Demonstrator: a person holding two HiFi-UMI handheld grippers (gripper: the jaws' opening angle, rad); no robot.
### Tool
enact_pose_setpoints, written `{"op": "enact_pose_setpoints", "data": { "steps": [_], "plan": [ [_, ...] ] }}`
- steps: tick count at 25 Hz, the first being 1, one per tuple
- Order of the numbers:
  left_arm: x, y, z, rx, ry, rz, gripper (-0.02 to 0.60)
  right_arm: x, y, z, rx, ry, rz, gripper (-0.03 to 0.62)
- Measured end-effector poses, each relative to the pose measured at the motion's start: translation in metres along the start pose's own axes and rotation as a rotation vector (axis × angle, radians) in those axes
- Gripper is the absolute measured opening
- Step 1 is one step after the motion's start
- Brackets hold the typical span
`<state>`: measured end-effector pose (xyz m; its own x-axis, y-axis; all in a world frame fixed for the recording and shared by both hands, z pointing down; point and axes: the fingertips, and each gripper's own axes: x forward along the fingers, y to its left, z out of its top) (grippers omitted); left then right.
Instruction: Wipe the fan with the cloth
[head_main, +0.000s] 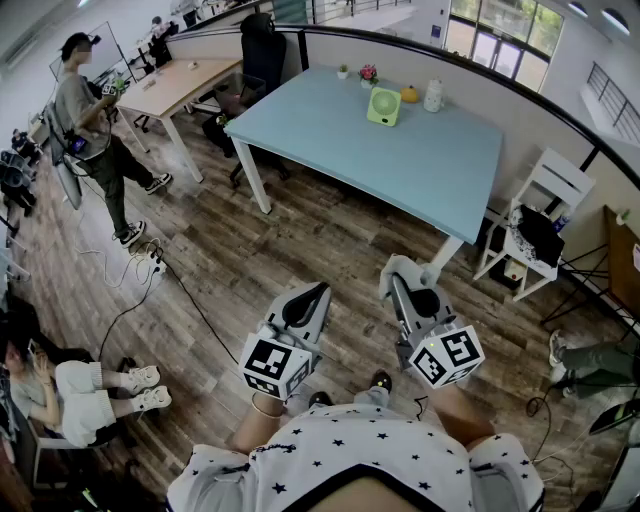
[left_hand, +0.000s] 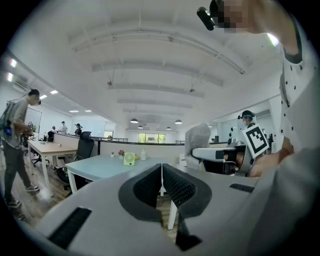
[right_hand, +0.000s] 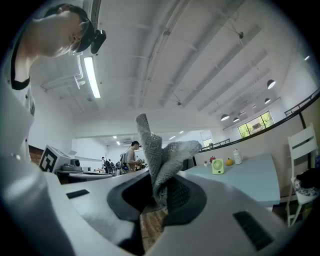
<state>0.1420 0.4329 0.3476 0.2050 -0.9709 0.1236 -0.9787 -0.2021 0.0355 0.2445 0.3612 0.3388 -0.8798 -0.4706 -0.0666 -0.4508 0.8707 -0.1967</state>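
Observation:
A small green fan (head_main: 384, 105) stands near the far edge of the light-blue table (head_main: 400, 170), well ahead of both grippers. It also shows small in the left gripper view as the fan (left_hand: 129, 159) and in the right gripper view as the fan (right_hand: 217, 166). My right gripper (head_main: 398, 275) is shut on a grey cloth (right_hand: 159, 160), which sticks up out of the jaws. My left gripper (head_main: 318, 292) is shut with nothing in it, as the left gripper (left_hand: 162, 167) shows. Both are held close to my body above the wood floor.
Beside the fan sit an orange fruit (head_main: 409, 94), a white bottle (head_main: 433, 96) and a flower pot (head_main: 368, 74). A white chair (head_main: 540, 215) stands right of the table. At the left a person (head_main: 95, 130) stands, another (head_main: 70, 385) sits, and cables (head_main: 160, 270) cross the floor.

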Motion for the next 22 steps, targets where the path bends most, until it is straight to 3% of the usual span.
{"op": "enact_pose_setpoints", "data": {
  "steps": [22],
  "plan": [
    [0.041,-0.025,-0.002,0.000,0.023,-0.001,0.031,-0.015,-0.051,0.003,0.024,-0.017,-0.018,0.044]
  ]
}}
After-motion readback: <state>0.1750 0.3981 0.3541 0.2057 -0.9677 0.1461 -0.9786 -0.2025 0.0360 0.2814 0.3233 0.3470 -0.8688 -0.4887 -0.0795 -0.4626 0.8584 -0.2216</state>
